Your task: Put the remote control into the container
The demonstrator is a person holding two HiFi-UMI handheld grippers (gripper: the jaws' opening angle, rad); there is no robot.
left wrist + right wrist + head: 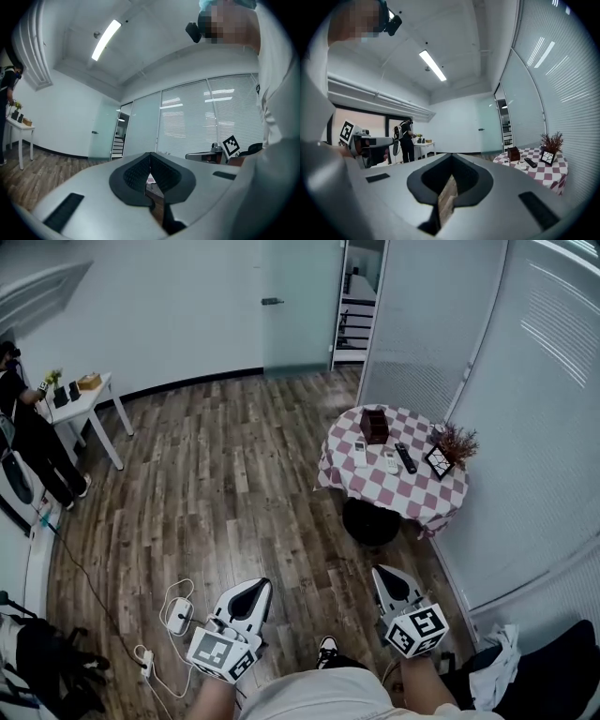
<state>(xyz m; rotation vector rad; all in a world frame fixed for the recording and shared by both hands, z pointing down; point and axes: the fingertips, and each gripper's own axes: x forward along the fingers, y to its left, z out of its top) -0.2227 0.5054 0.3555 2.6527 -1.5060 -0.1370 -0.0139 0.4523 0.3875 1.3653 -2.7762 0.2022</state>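
A slim black remote control is seen lying flat on the round tabletop, which is covered with a pink-and-white checked cloth. The remote lies toward the right half and is touched by nothing. Two white remote controls are laid just left of it, side by side and apart from each other. A dark brown wooden box container is stood upright at the far side of the tabletop, behind the white ones, near the black one but not touching it. A small black-framed picture and a dried reddish-brown plant are placed at the right rim, just beside the black remote. A dark round shape is seen under the cloth; stool or base cannot be told. The tabletop is well apart from both grippers. The left gripper and the right gripper are held low, close to the person's body, over the wood-plank floor, both pointed forward. In each gripper view the jaws are seen pressed together at the tips, with nothing between them. A white power adapter with white cable is laid on the floor just left of the left gripper. Further left a white side table with small items on it is stood by the wall, and a person in dark clothes is seen beside it. A frosted glass door is set in the far wall, and white slatted blinds are run along the right.
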